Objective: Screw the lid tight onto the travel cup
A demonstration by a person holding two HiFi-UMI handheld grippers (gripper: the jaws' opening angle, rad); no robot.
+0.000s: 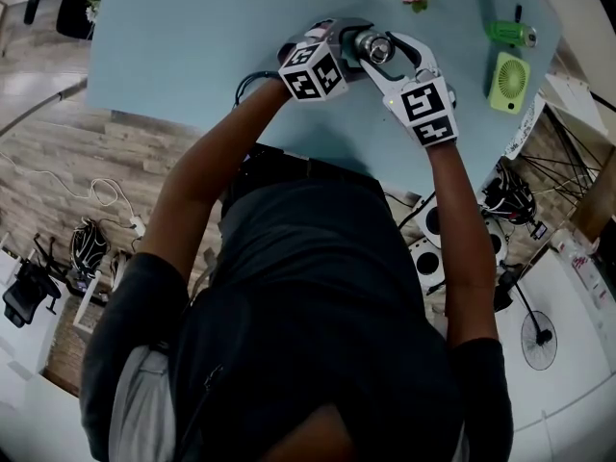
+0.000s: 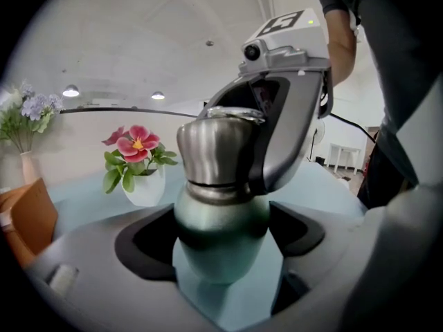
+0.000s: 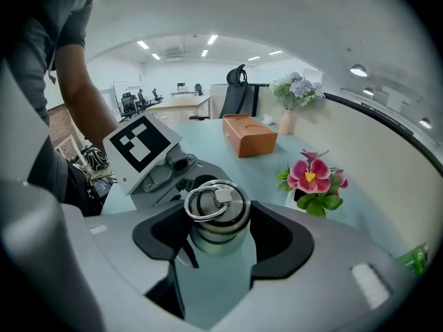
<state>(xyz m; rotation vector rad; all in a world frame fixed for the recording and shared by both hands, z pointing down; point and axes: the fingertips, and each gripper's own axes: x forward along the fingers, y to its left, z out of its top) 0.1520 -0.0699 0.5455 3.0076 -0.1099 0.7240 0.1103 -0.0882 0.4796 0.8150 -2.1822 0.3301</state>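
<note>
Above desk [image 1: 192,46], pinches cup [image 2: 220,209] body with left claw [image 2: 221,244], lid [image 3: 216,206] with right claw [image 3: 216,244]. Looks rigid, smooth, probably slippery steel; wants firm hold low on lid's side.

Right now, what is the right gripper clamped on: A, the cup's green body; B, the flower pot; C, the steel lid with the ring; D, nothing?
C: the right gripper closes on the ringed steel lid, while the left gripper holds the travel cup by its green body.

No readable text, no legible labels
</note>
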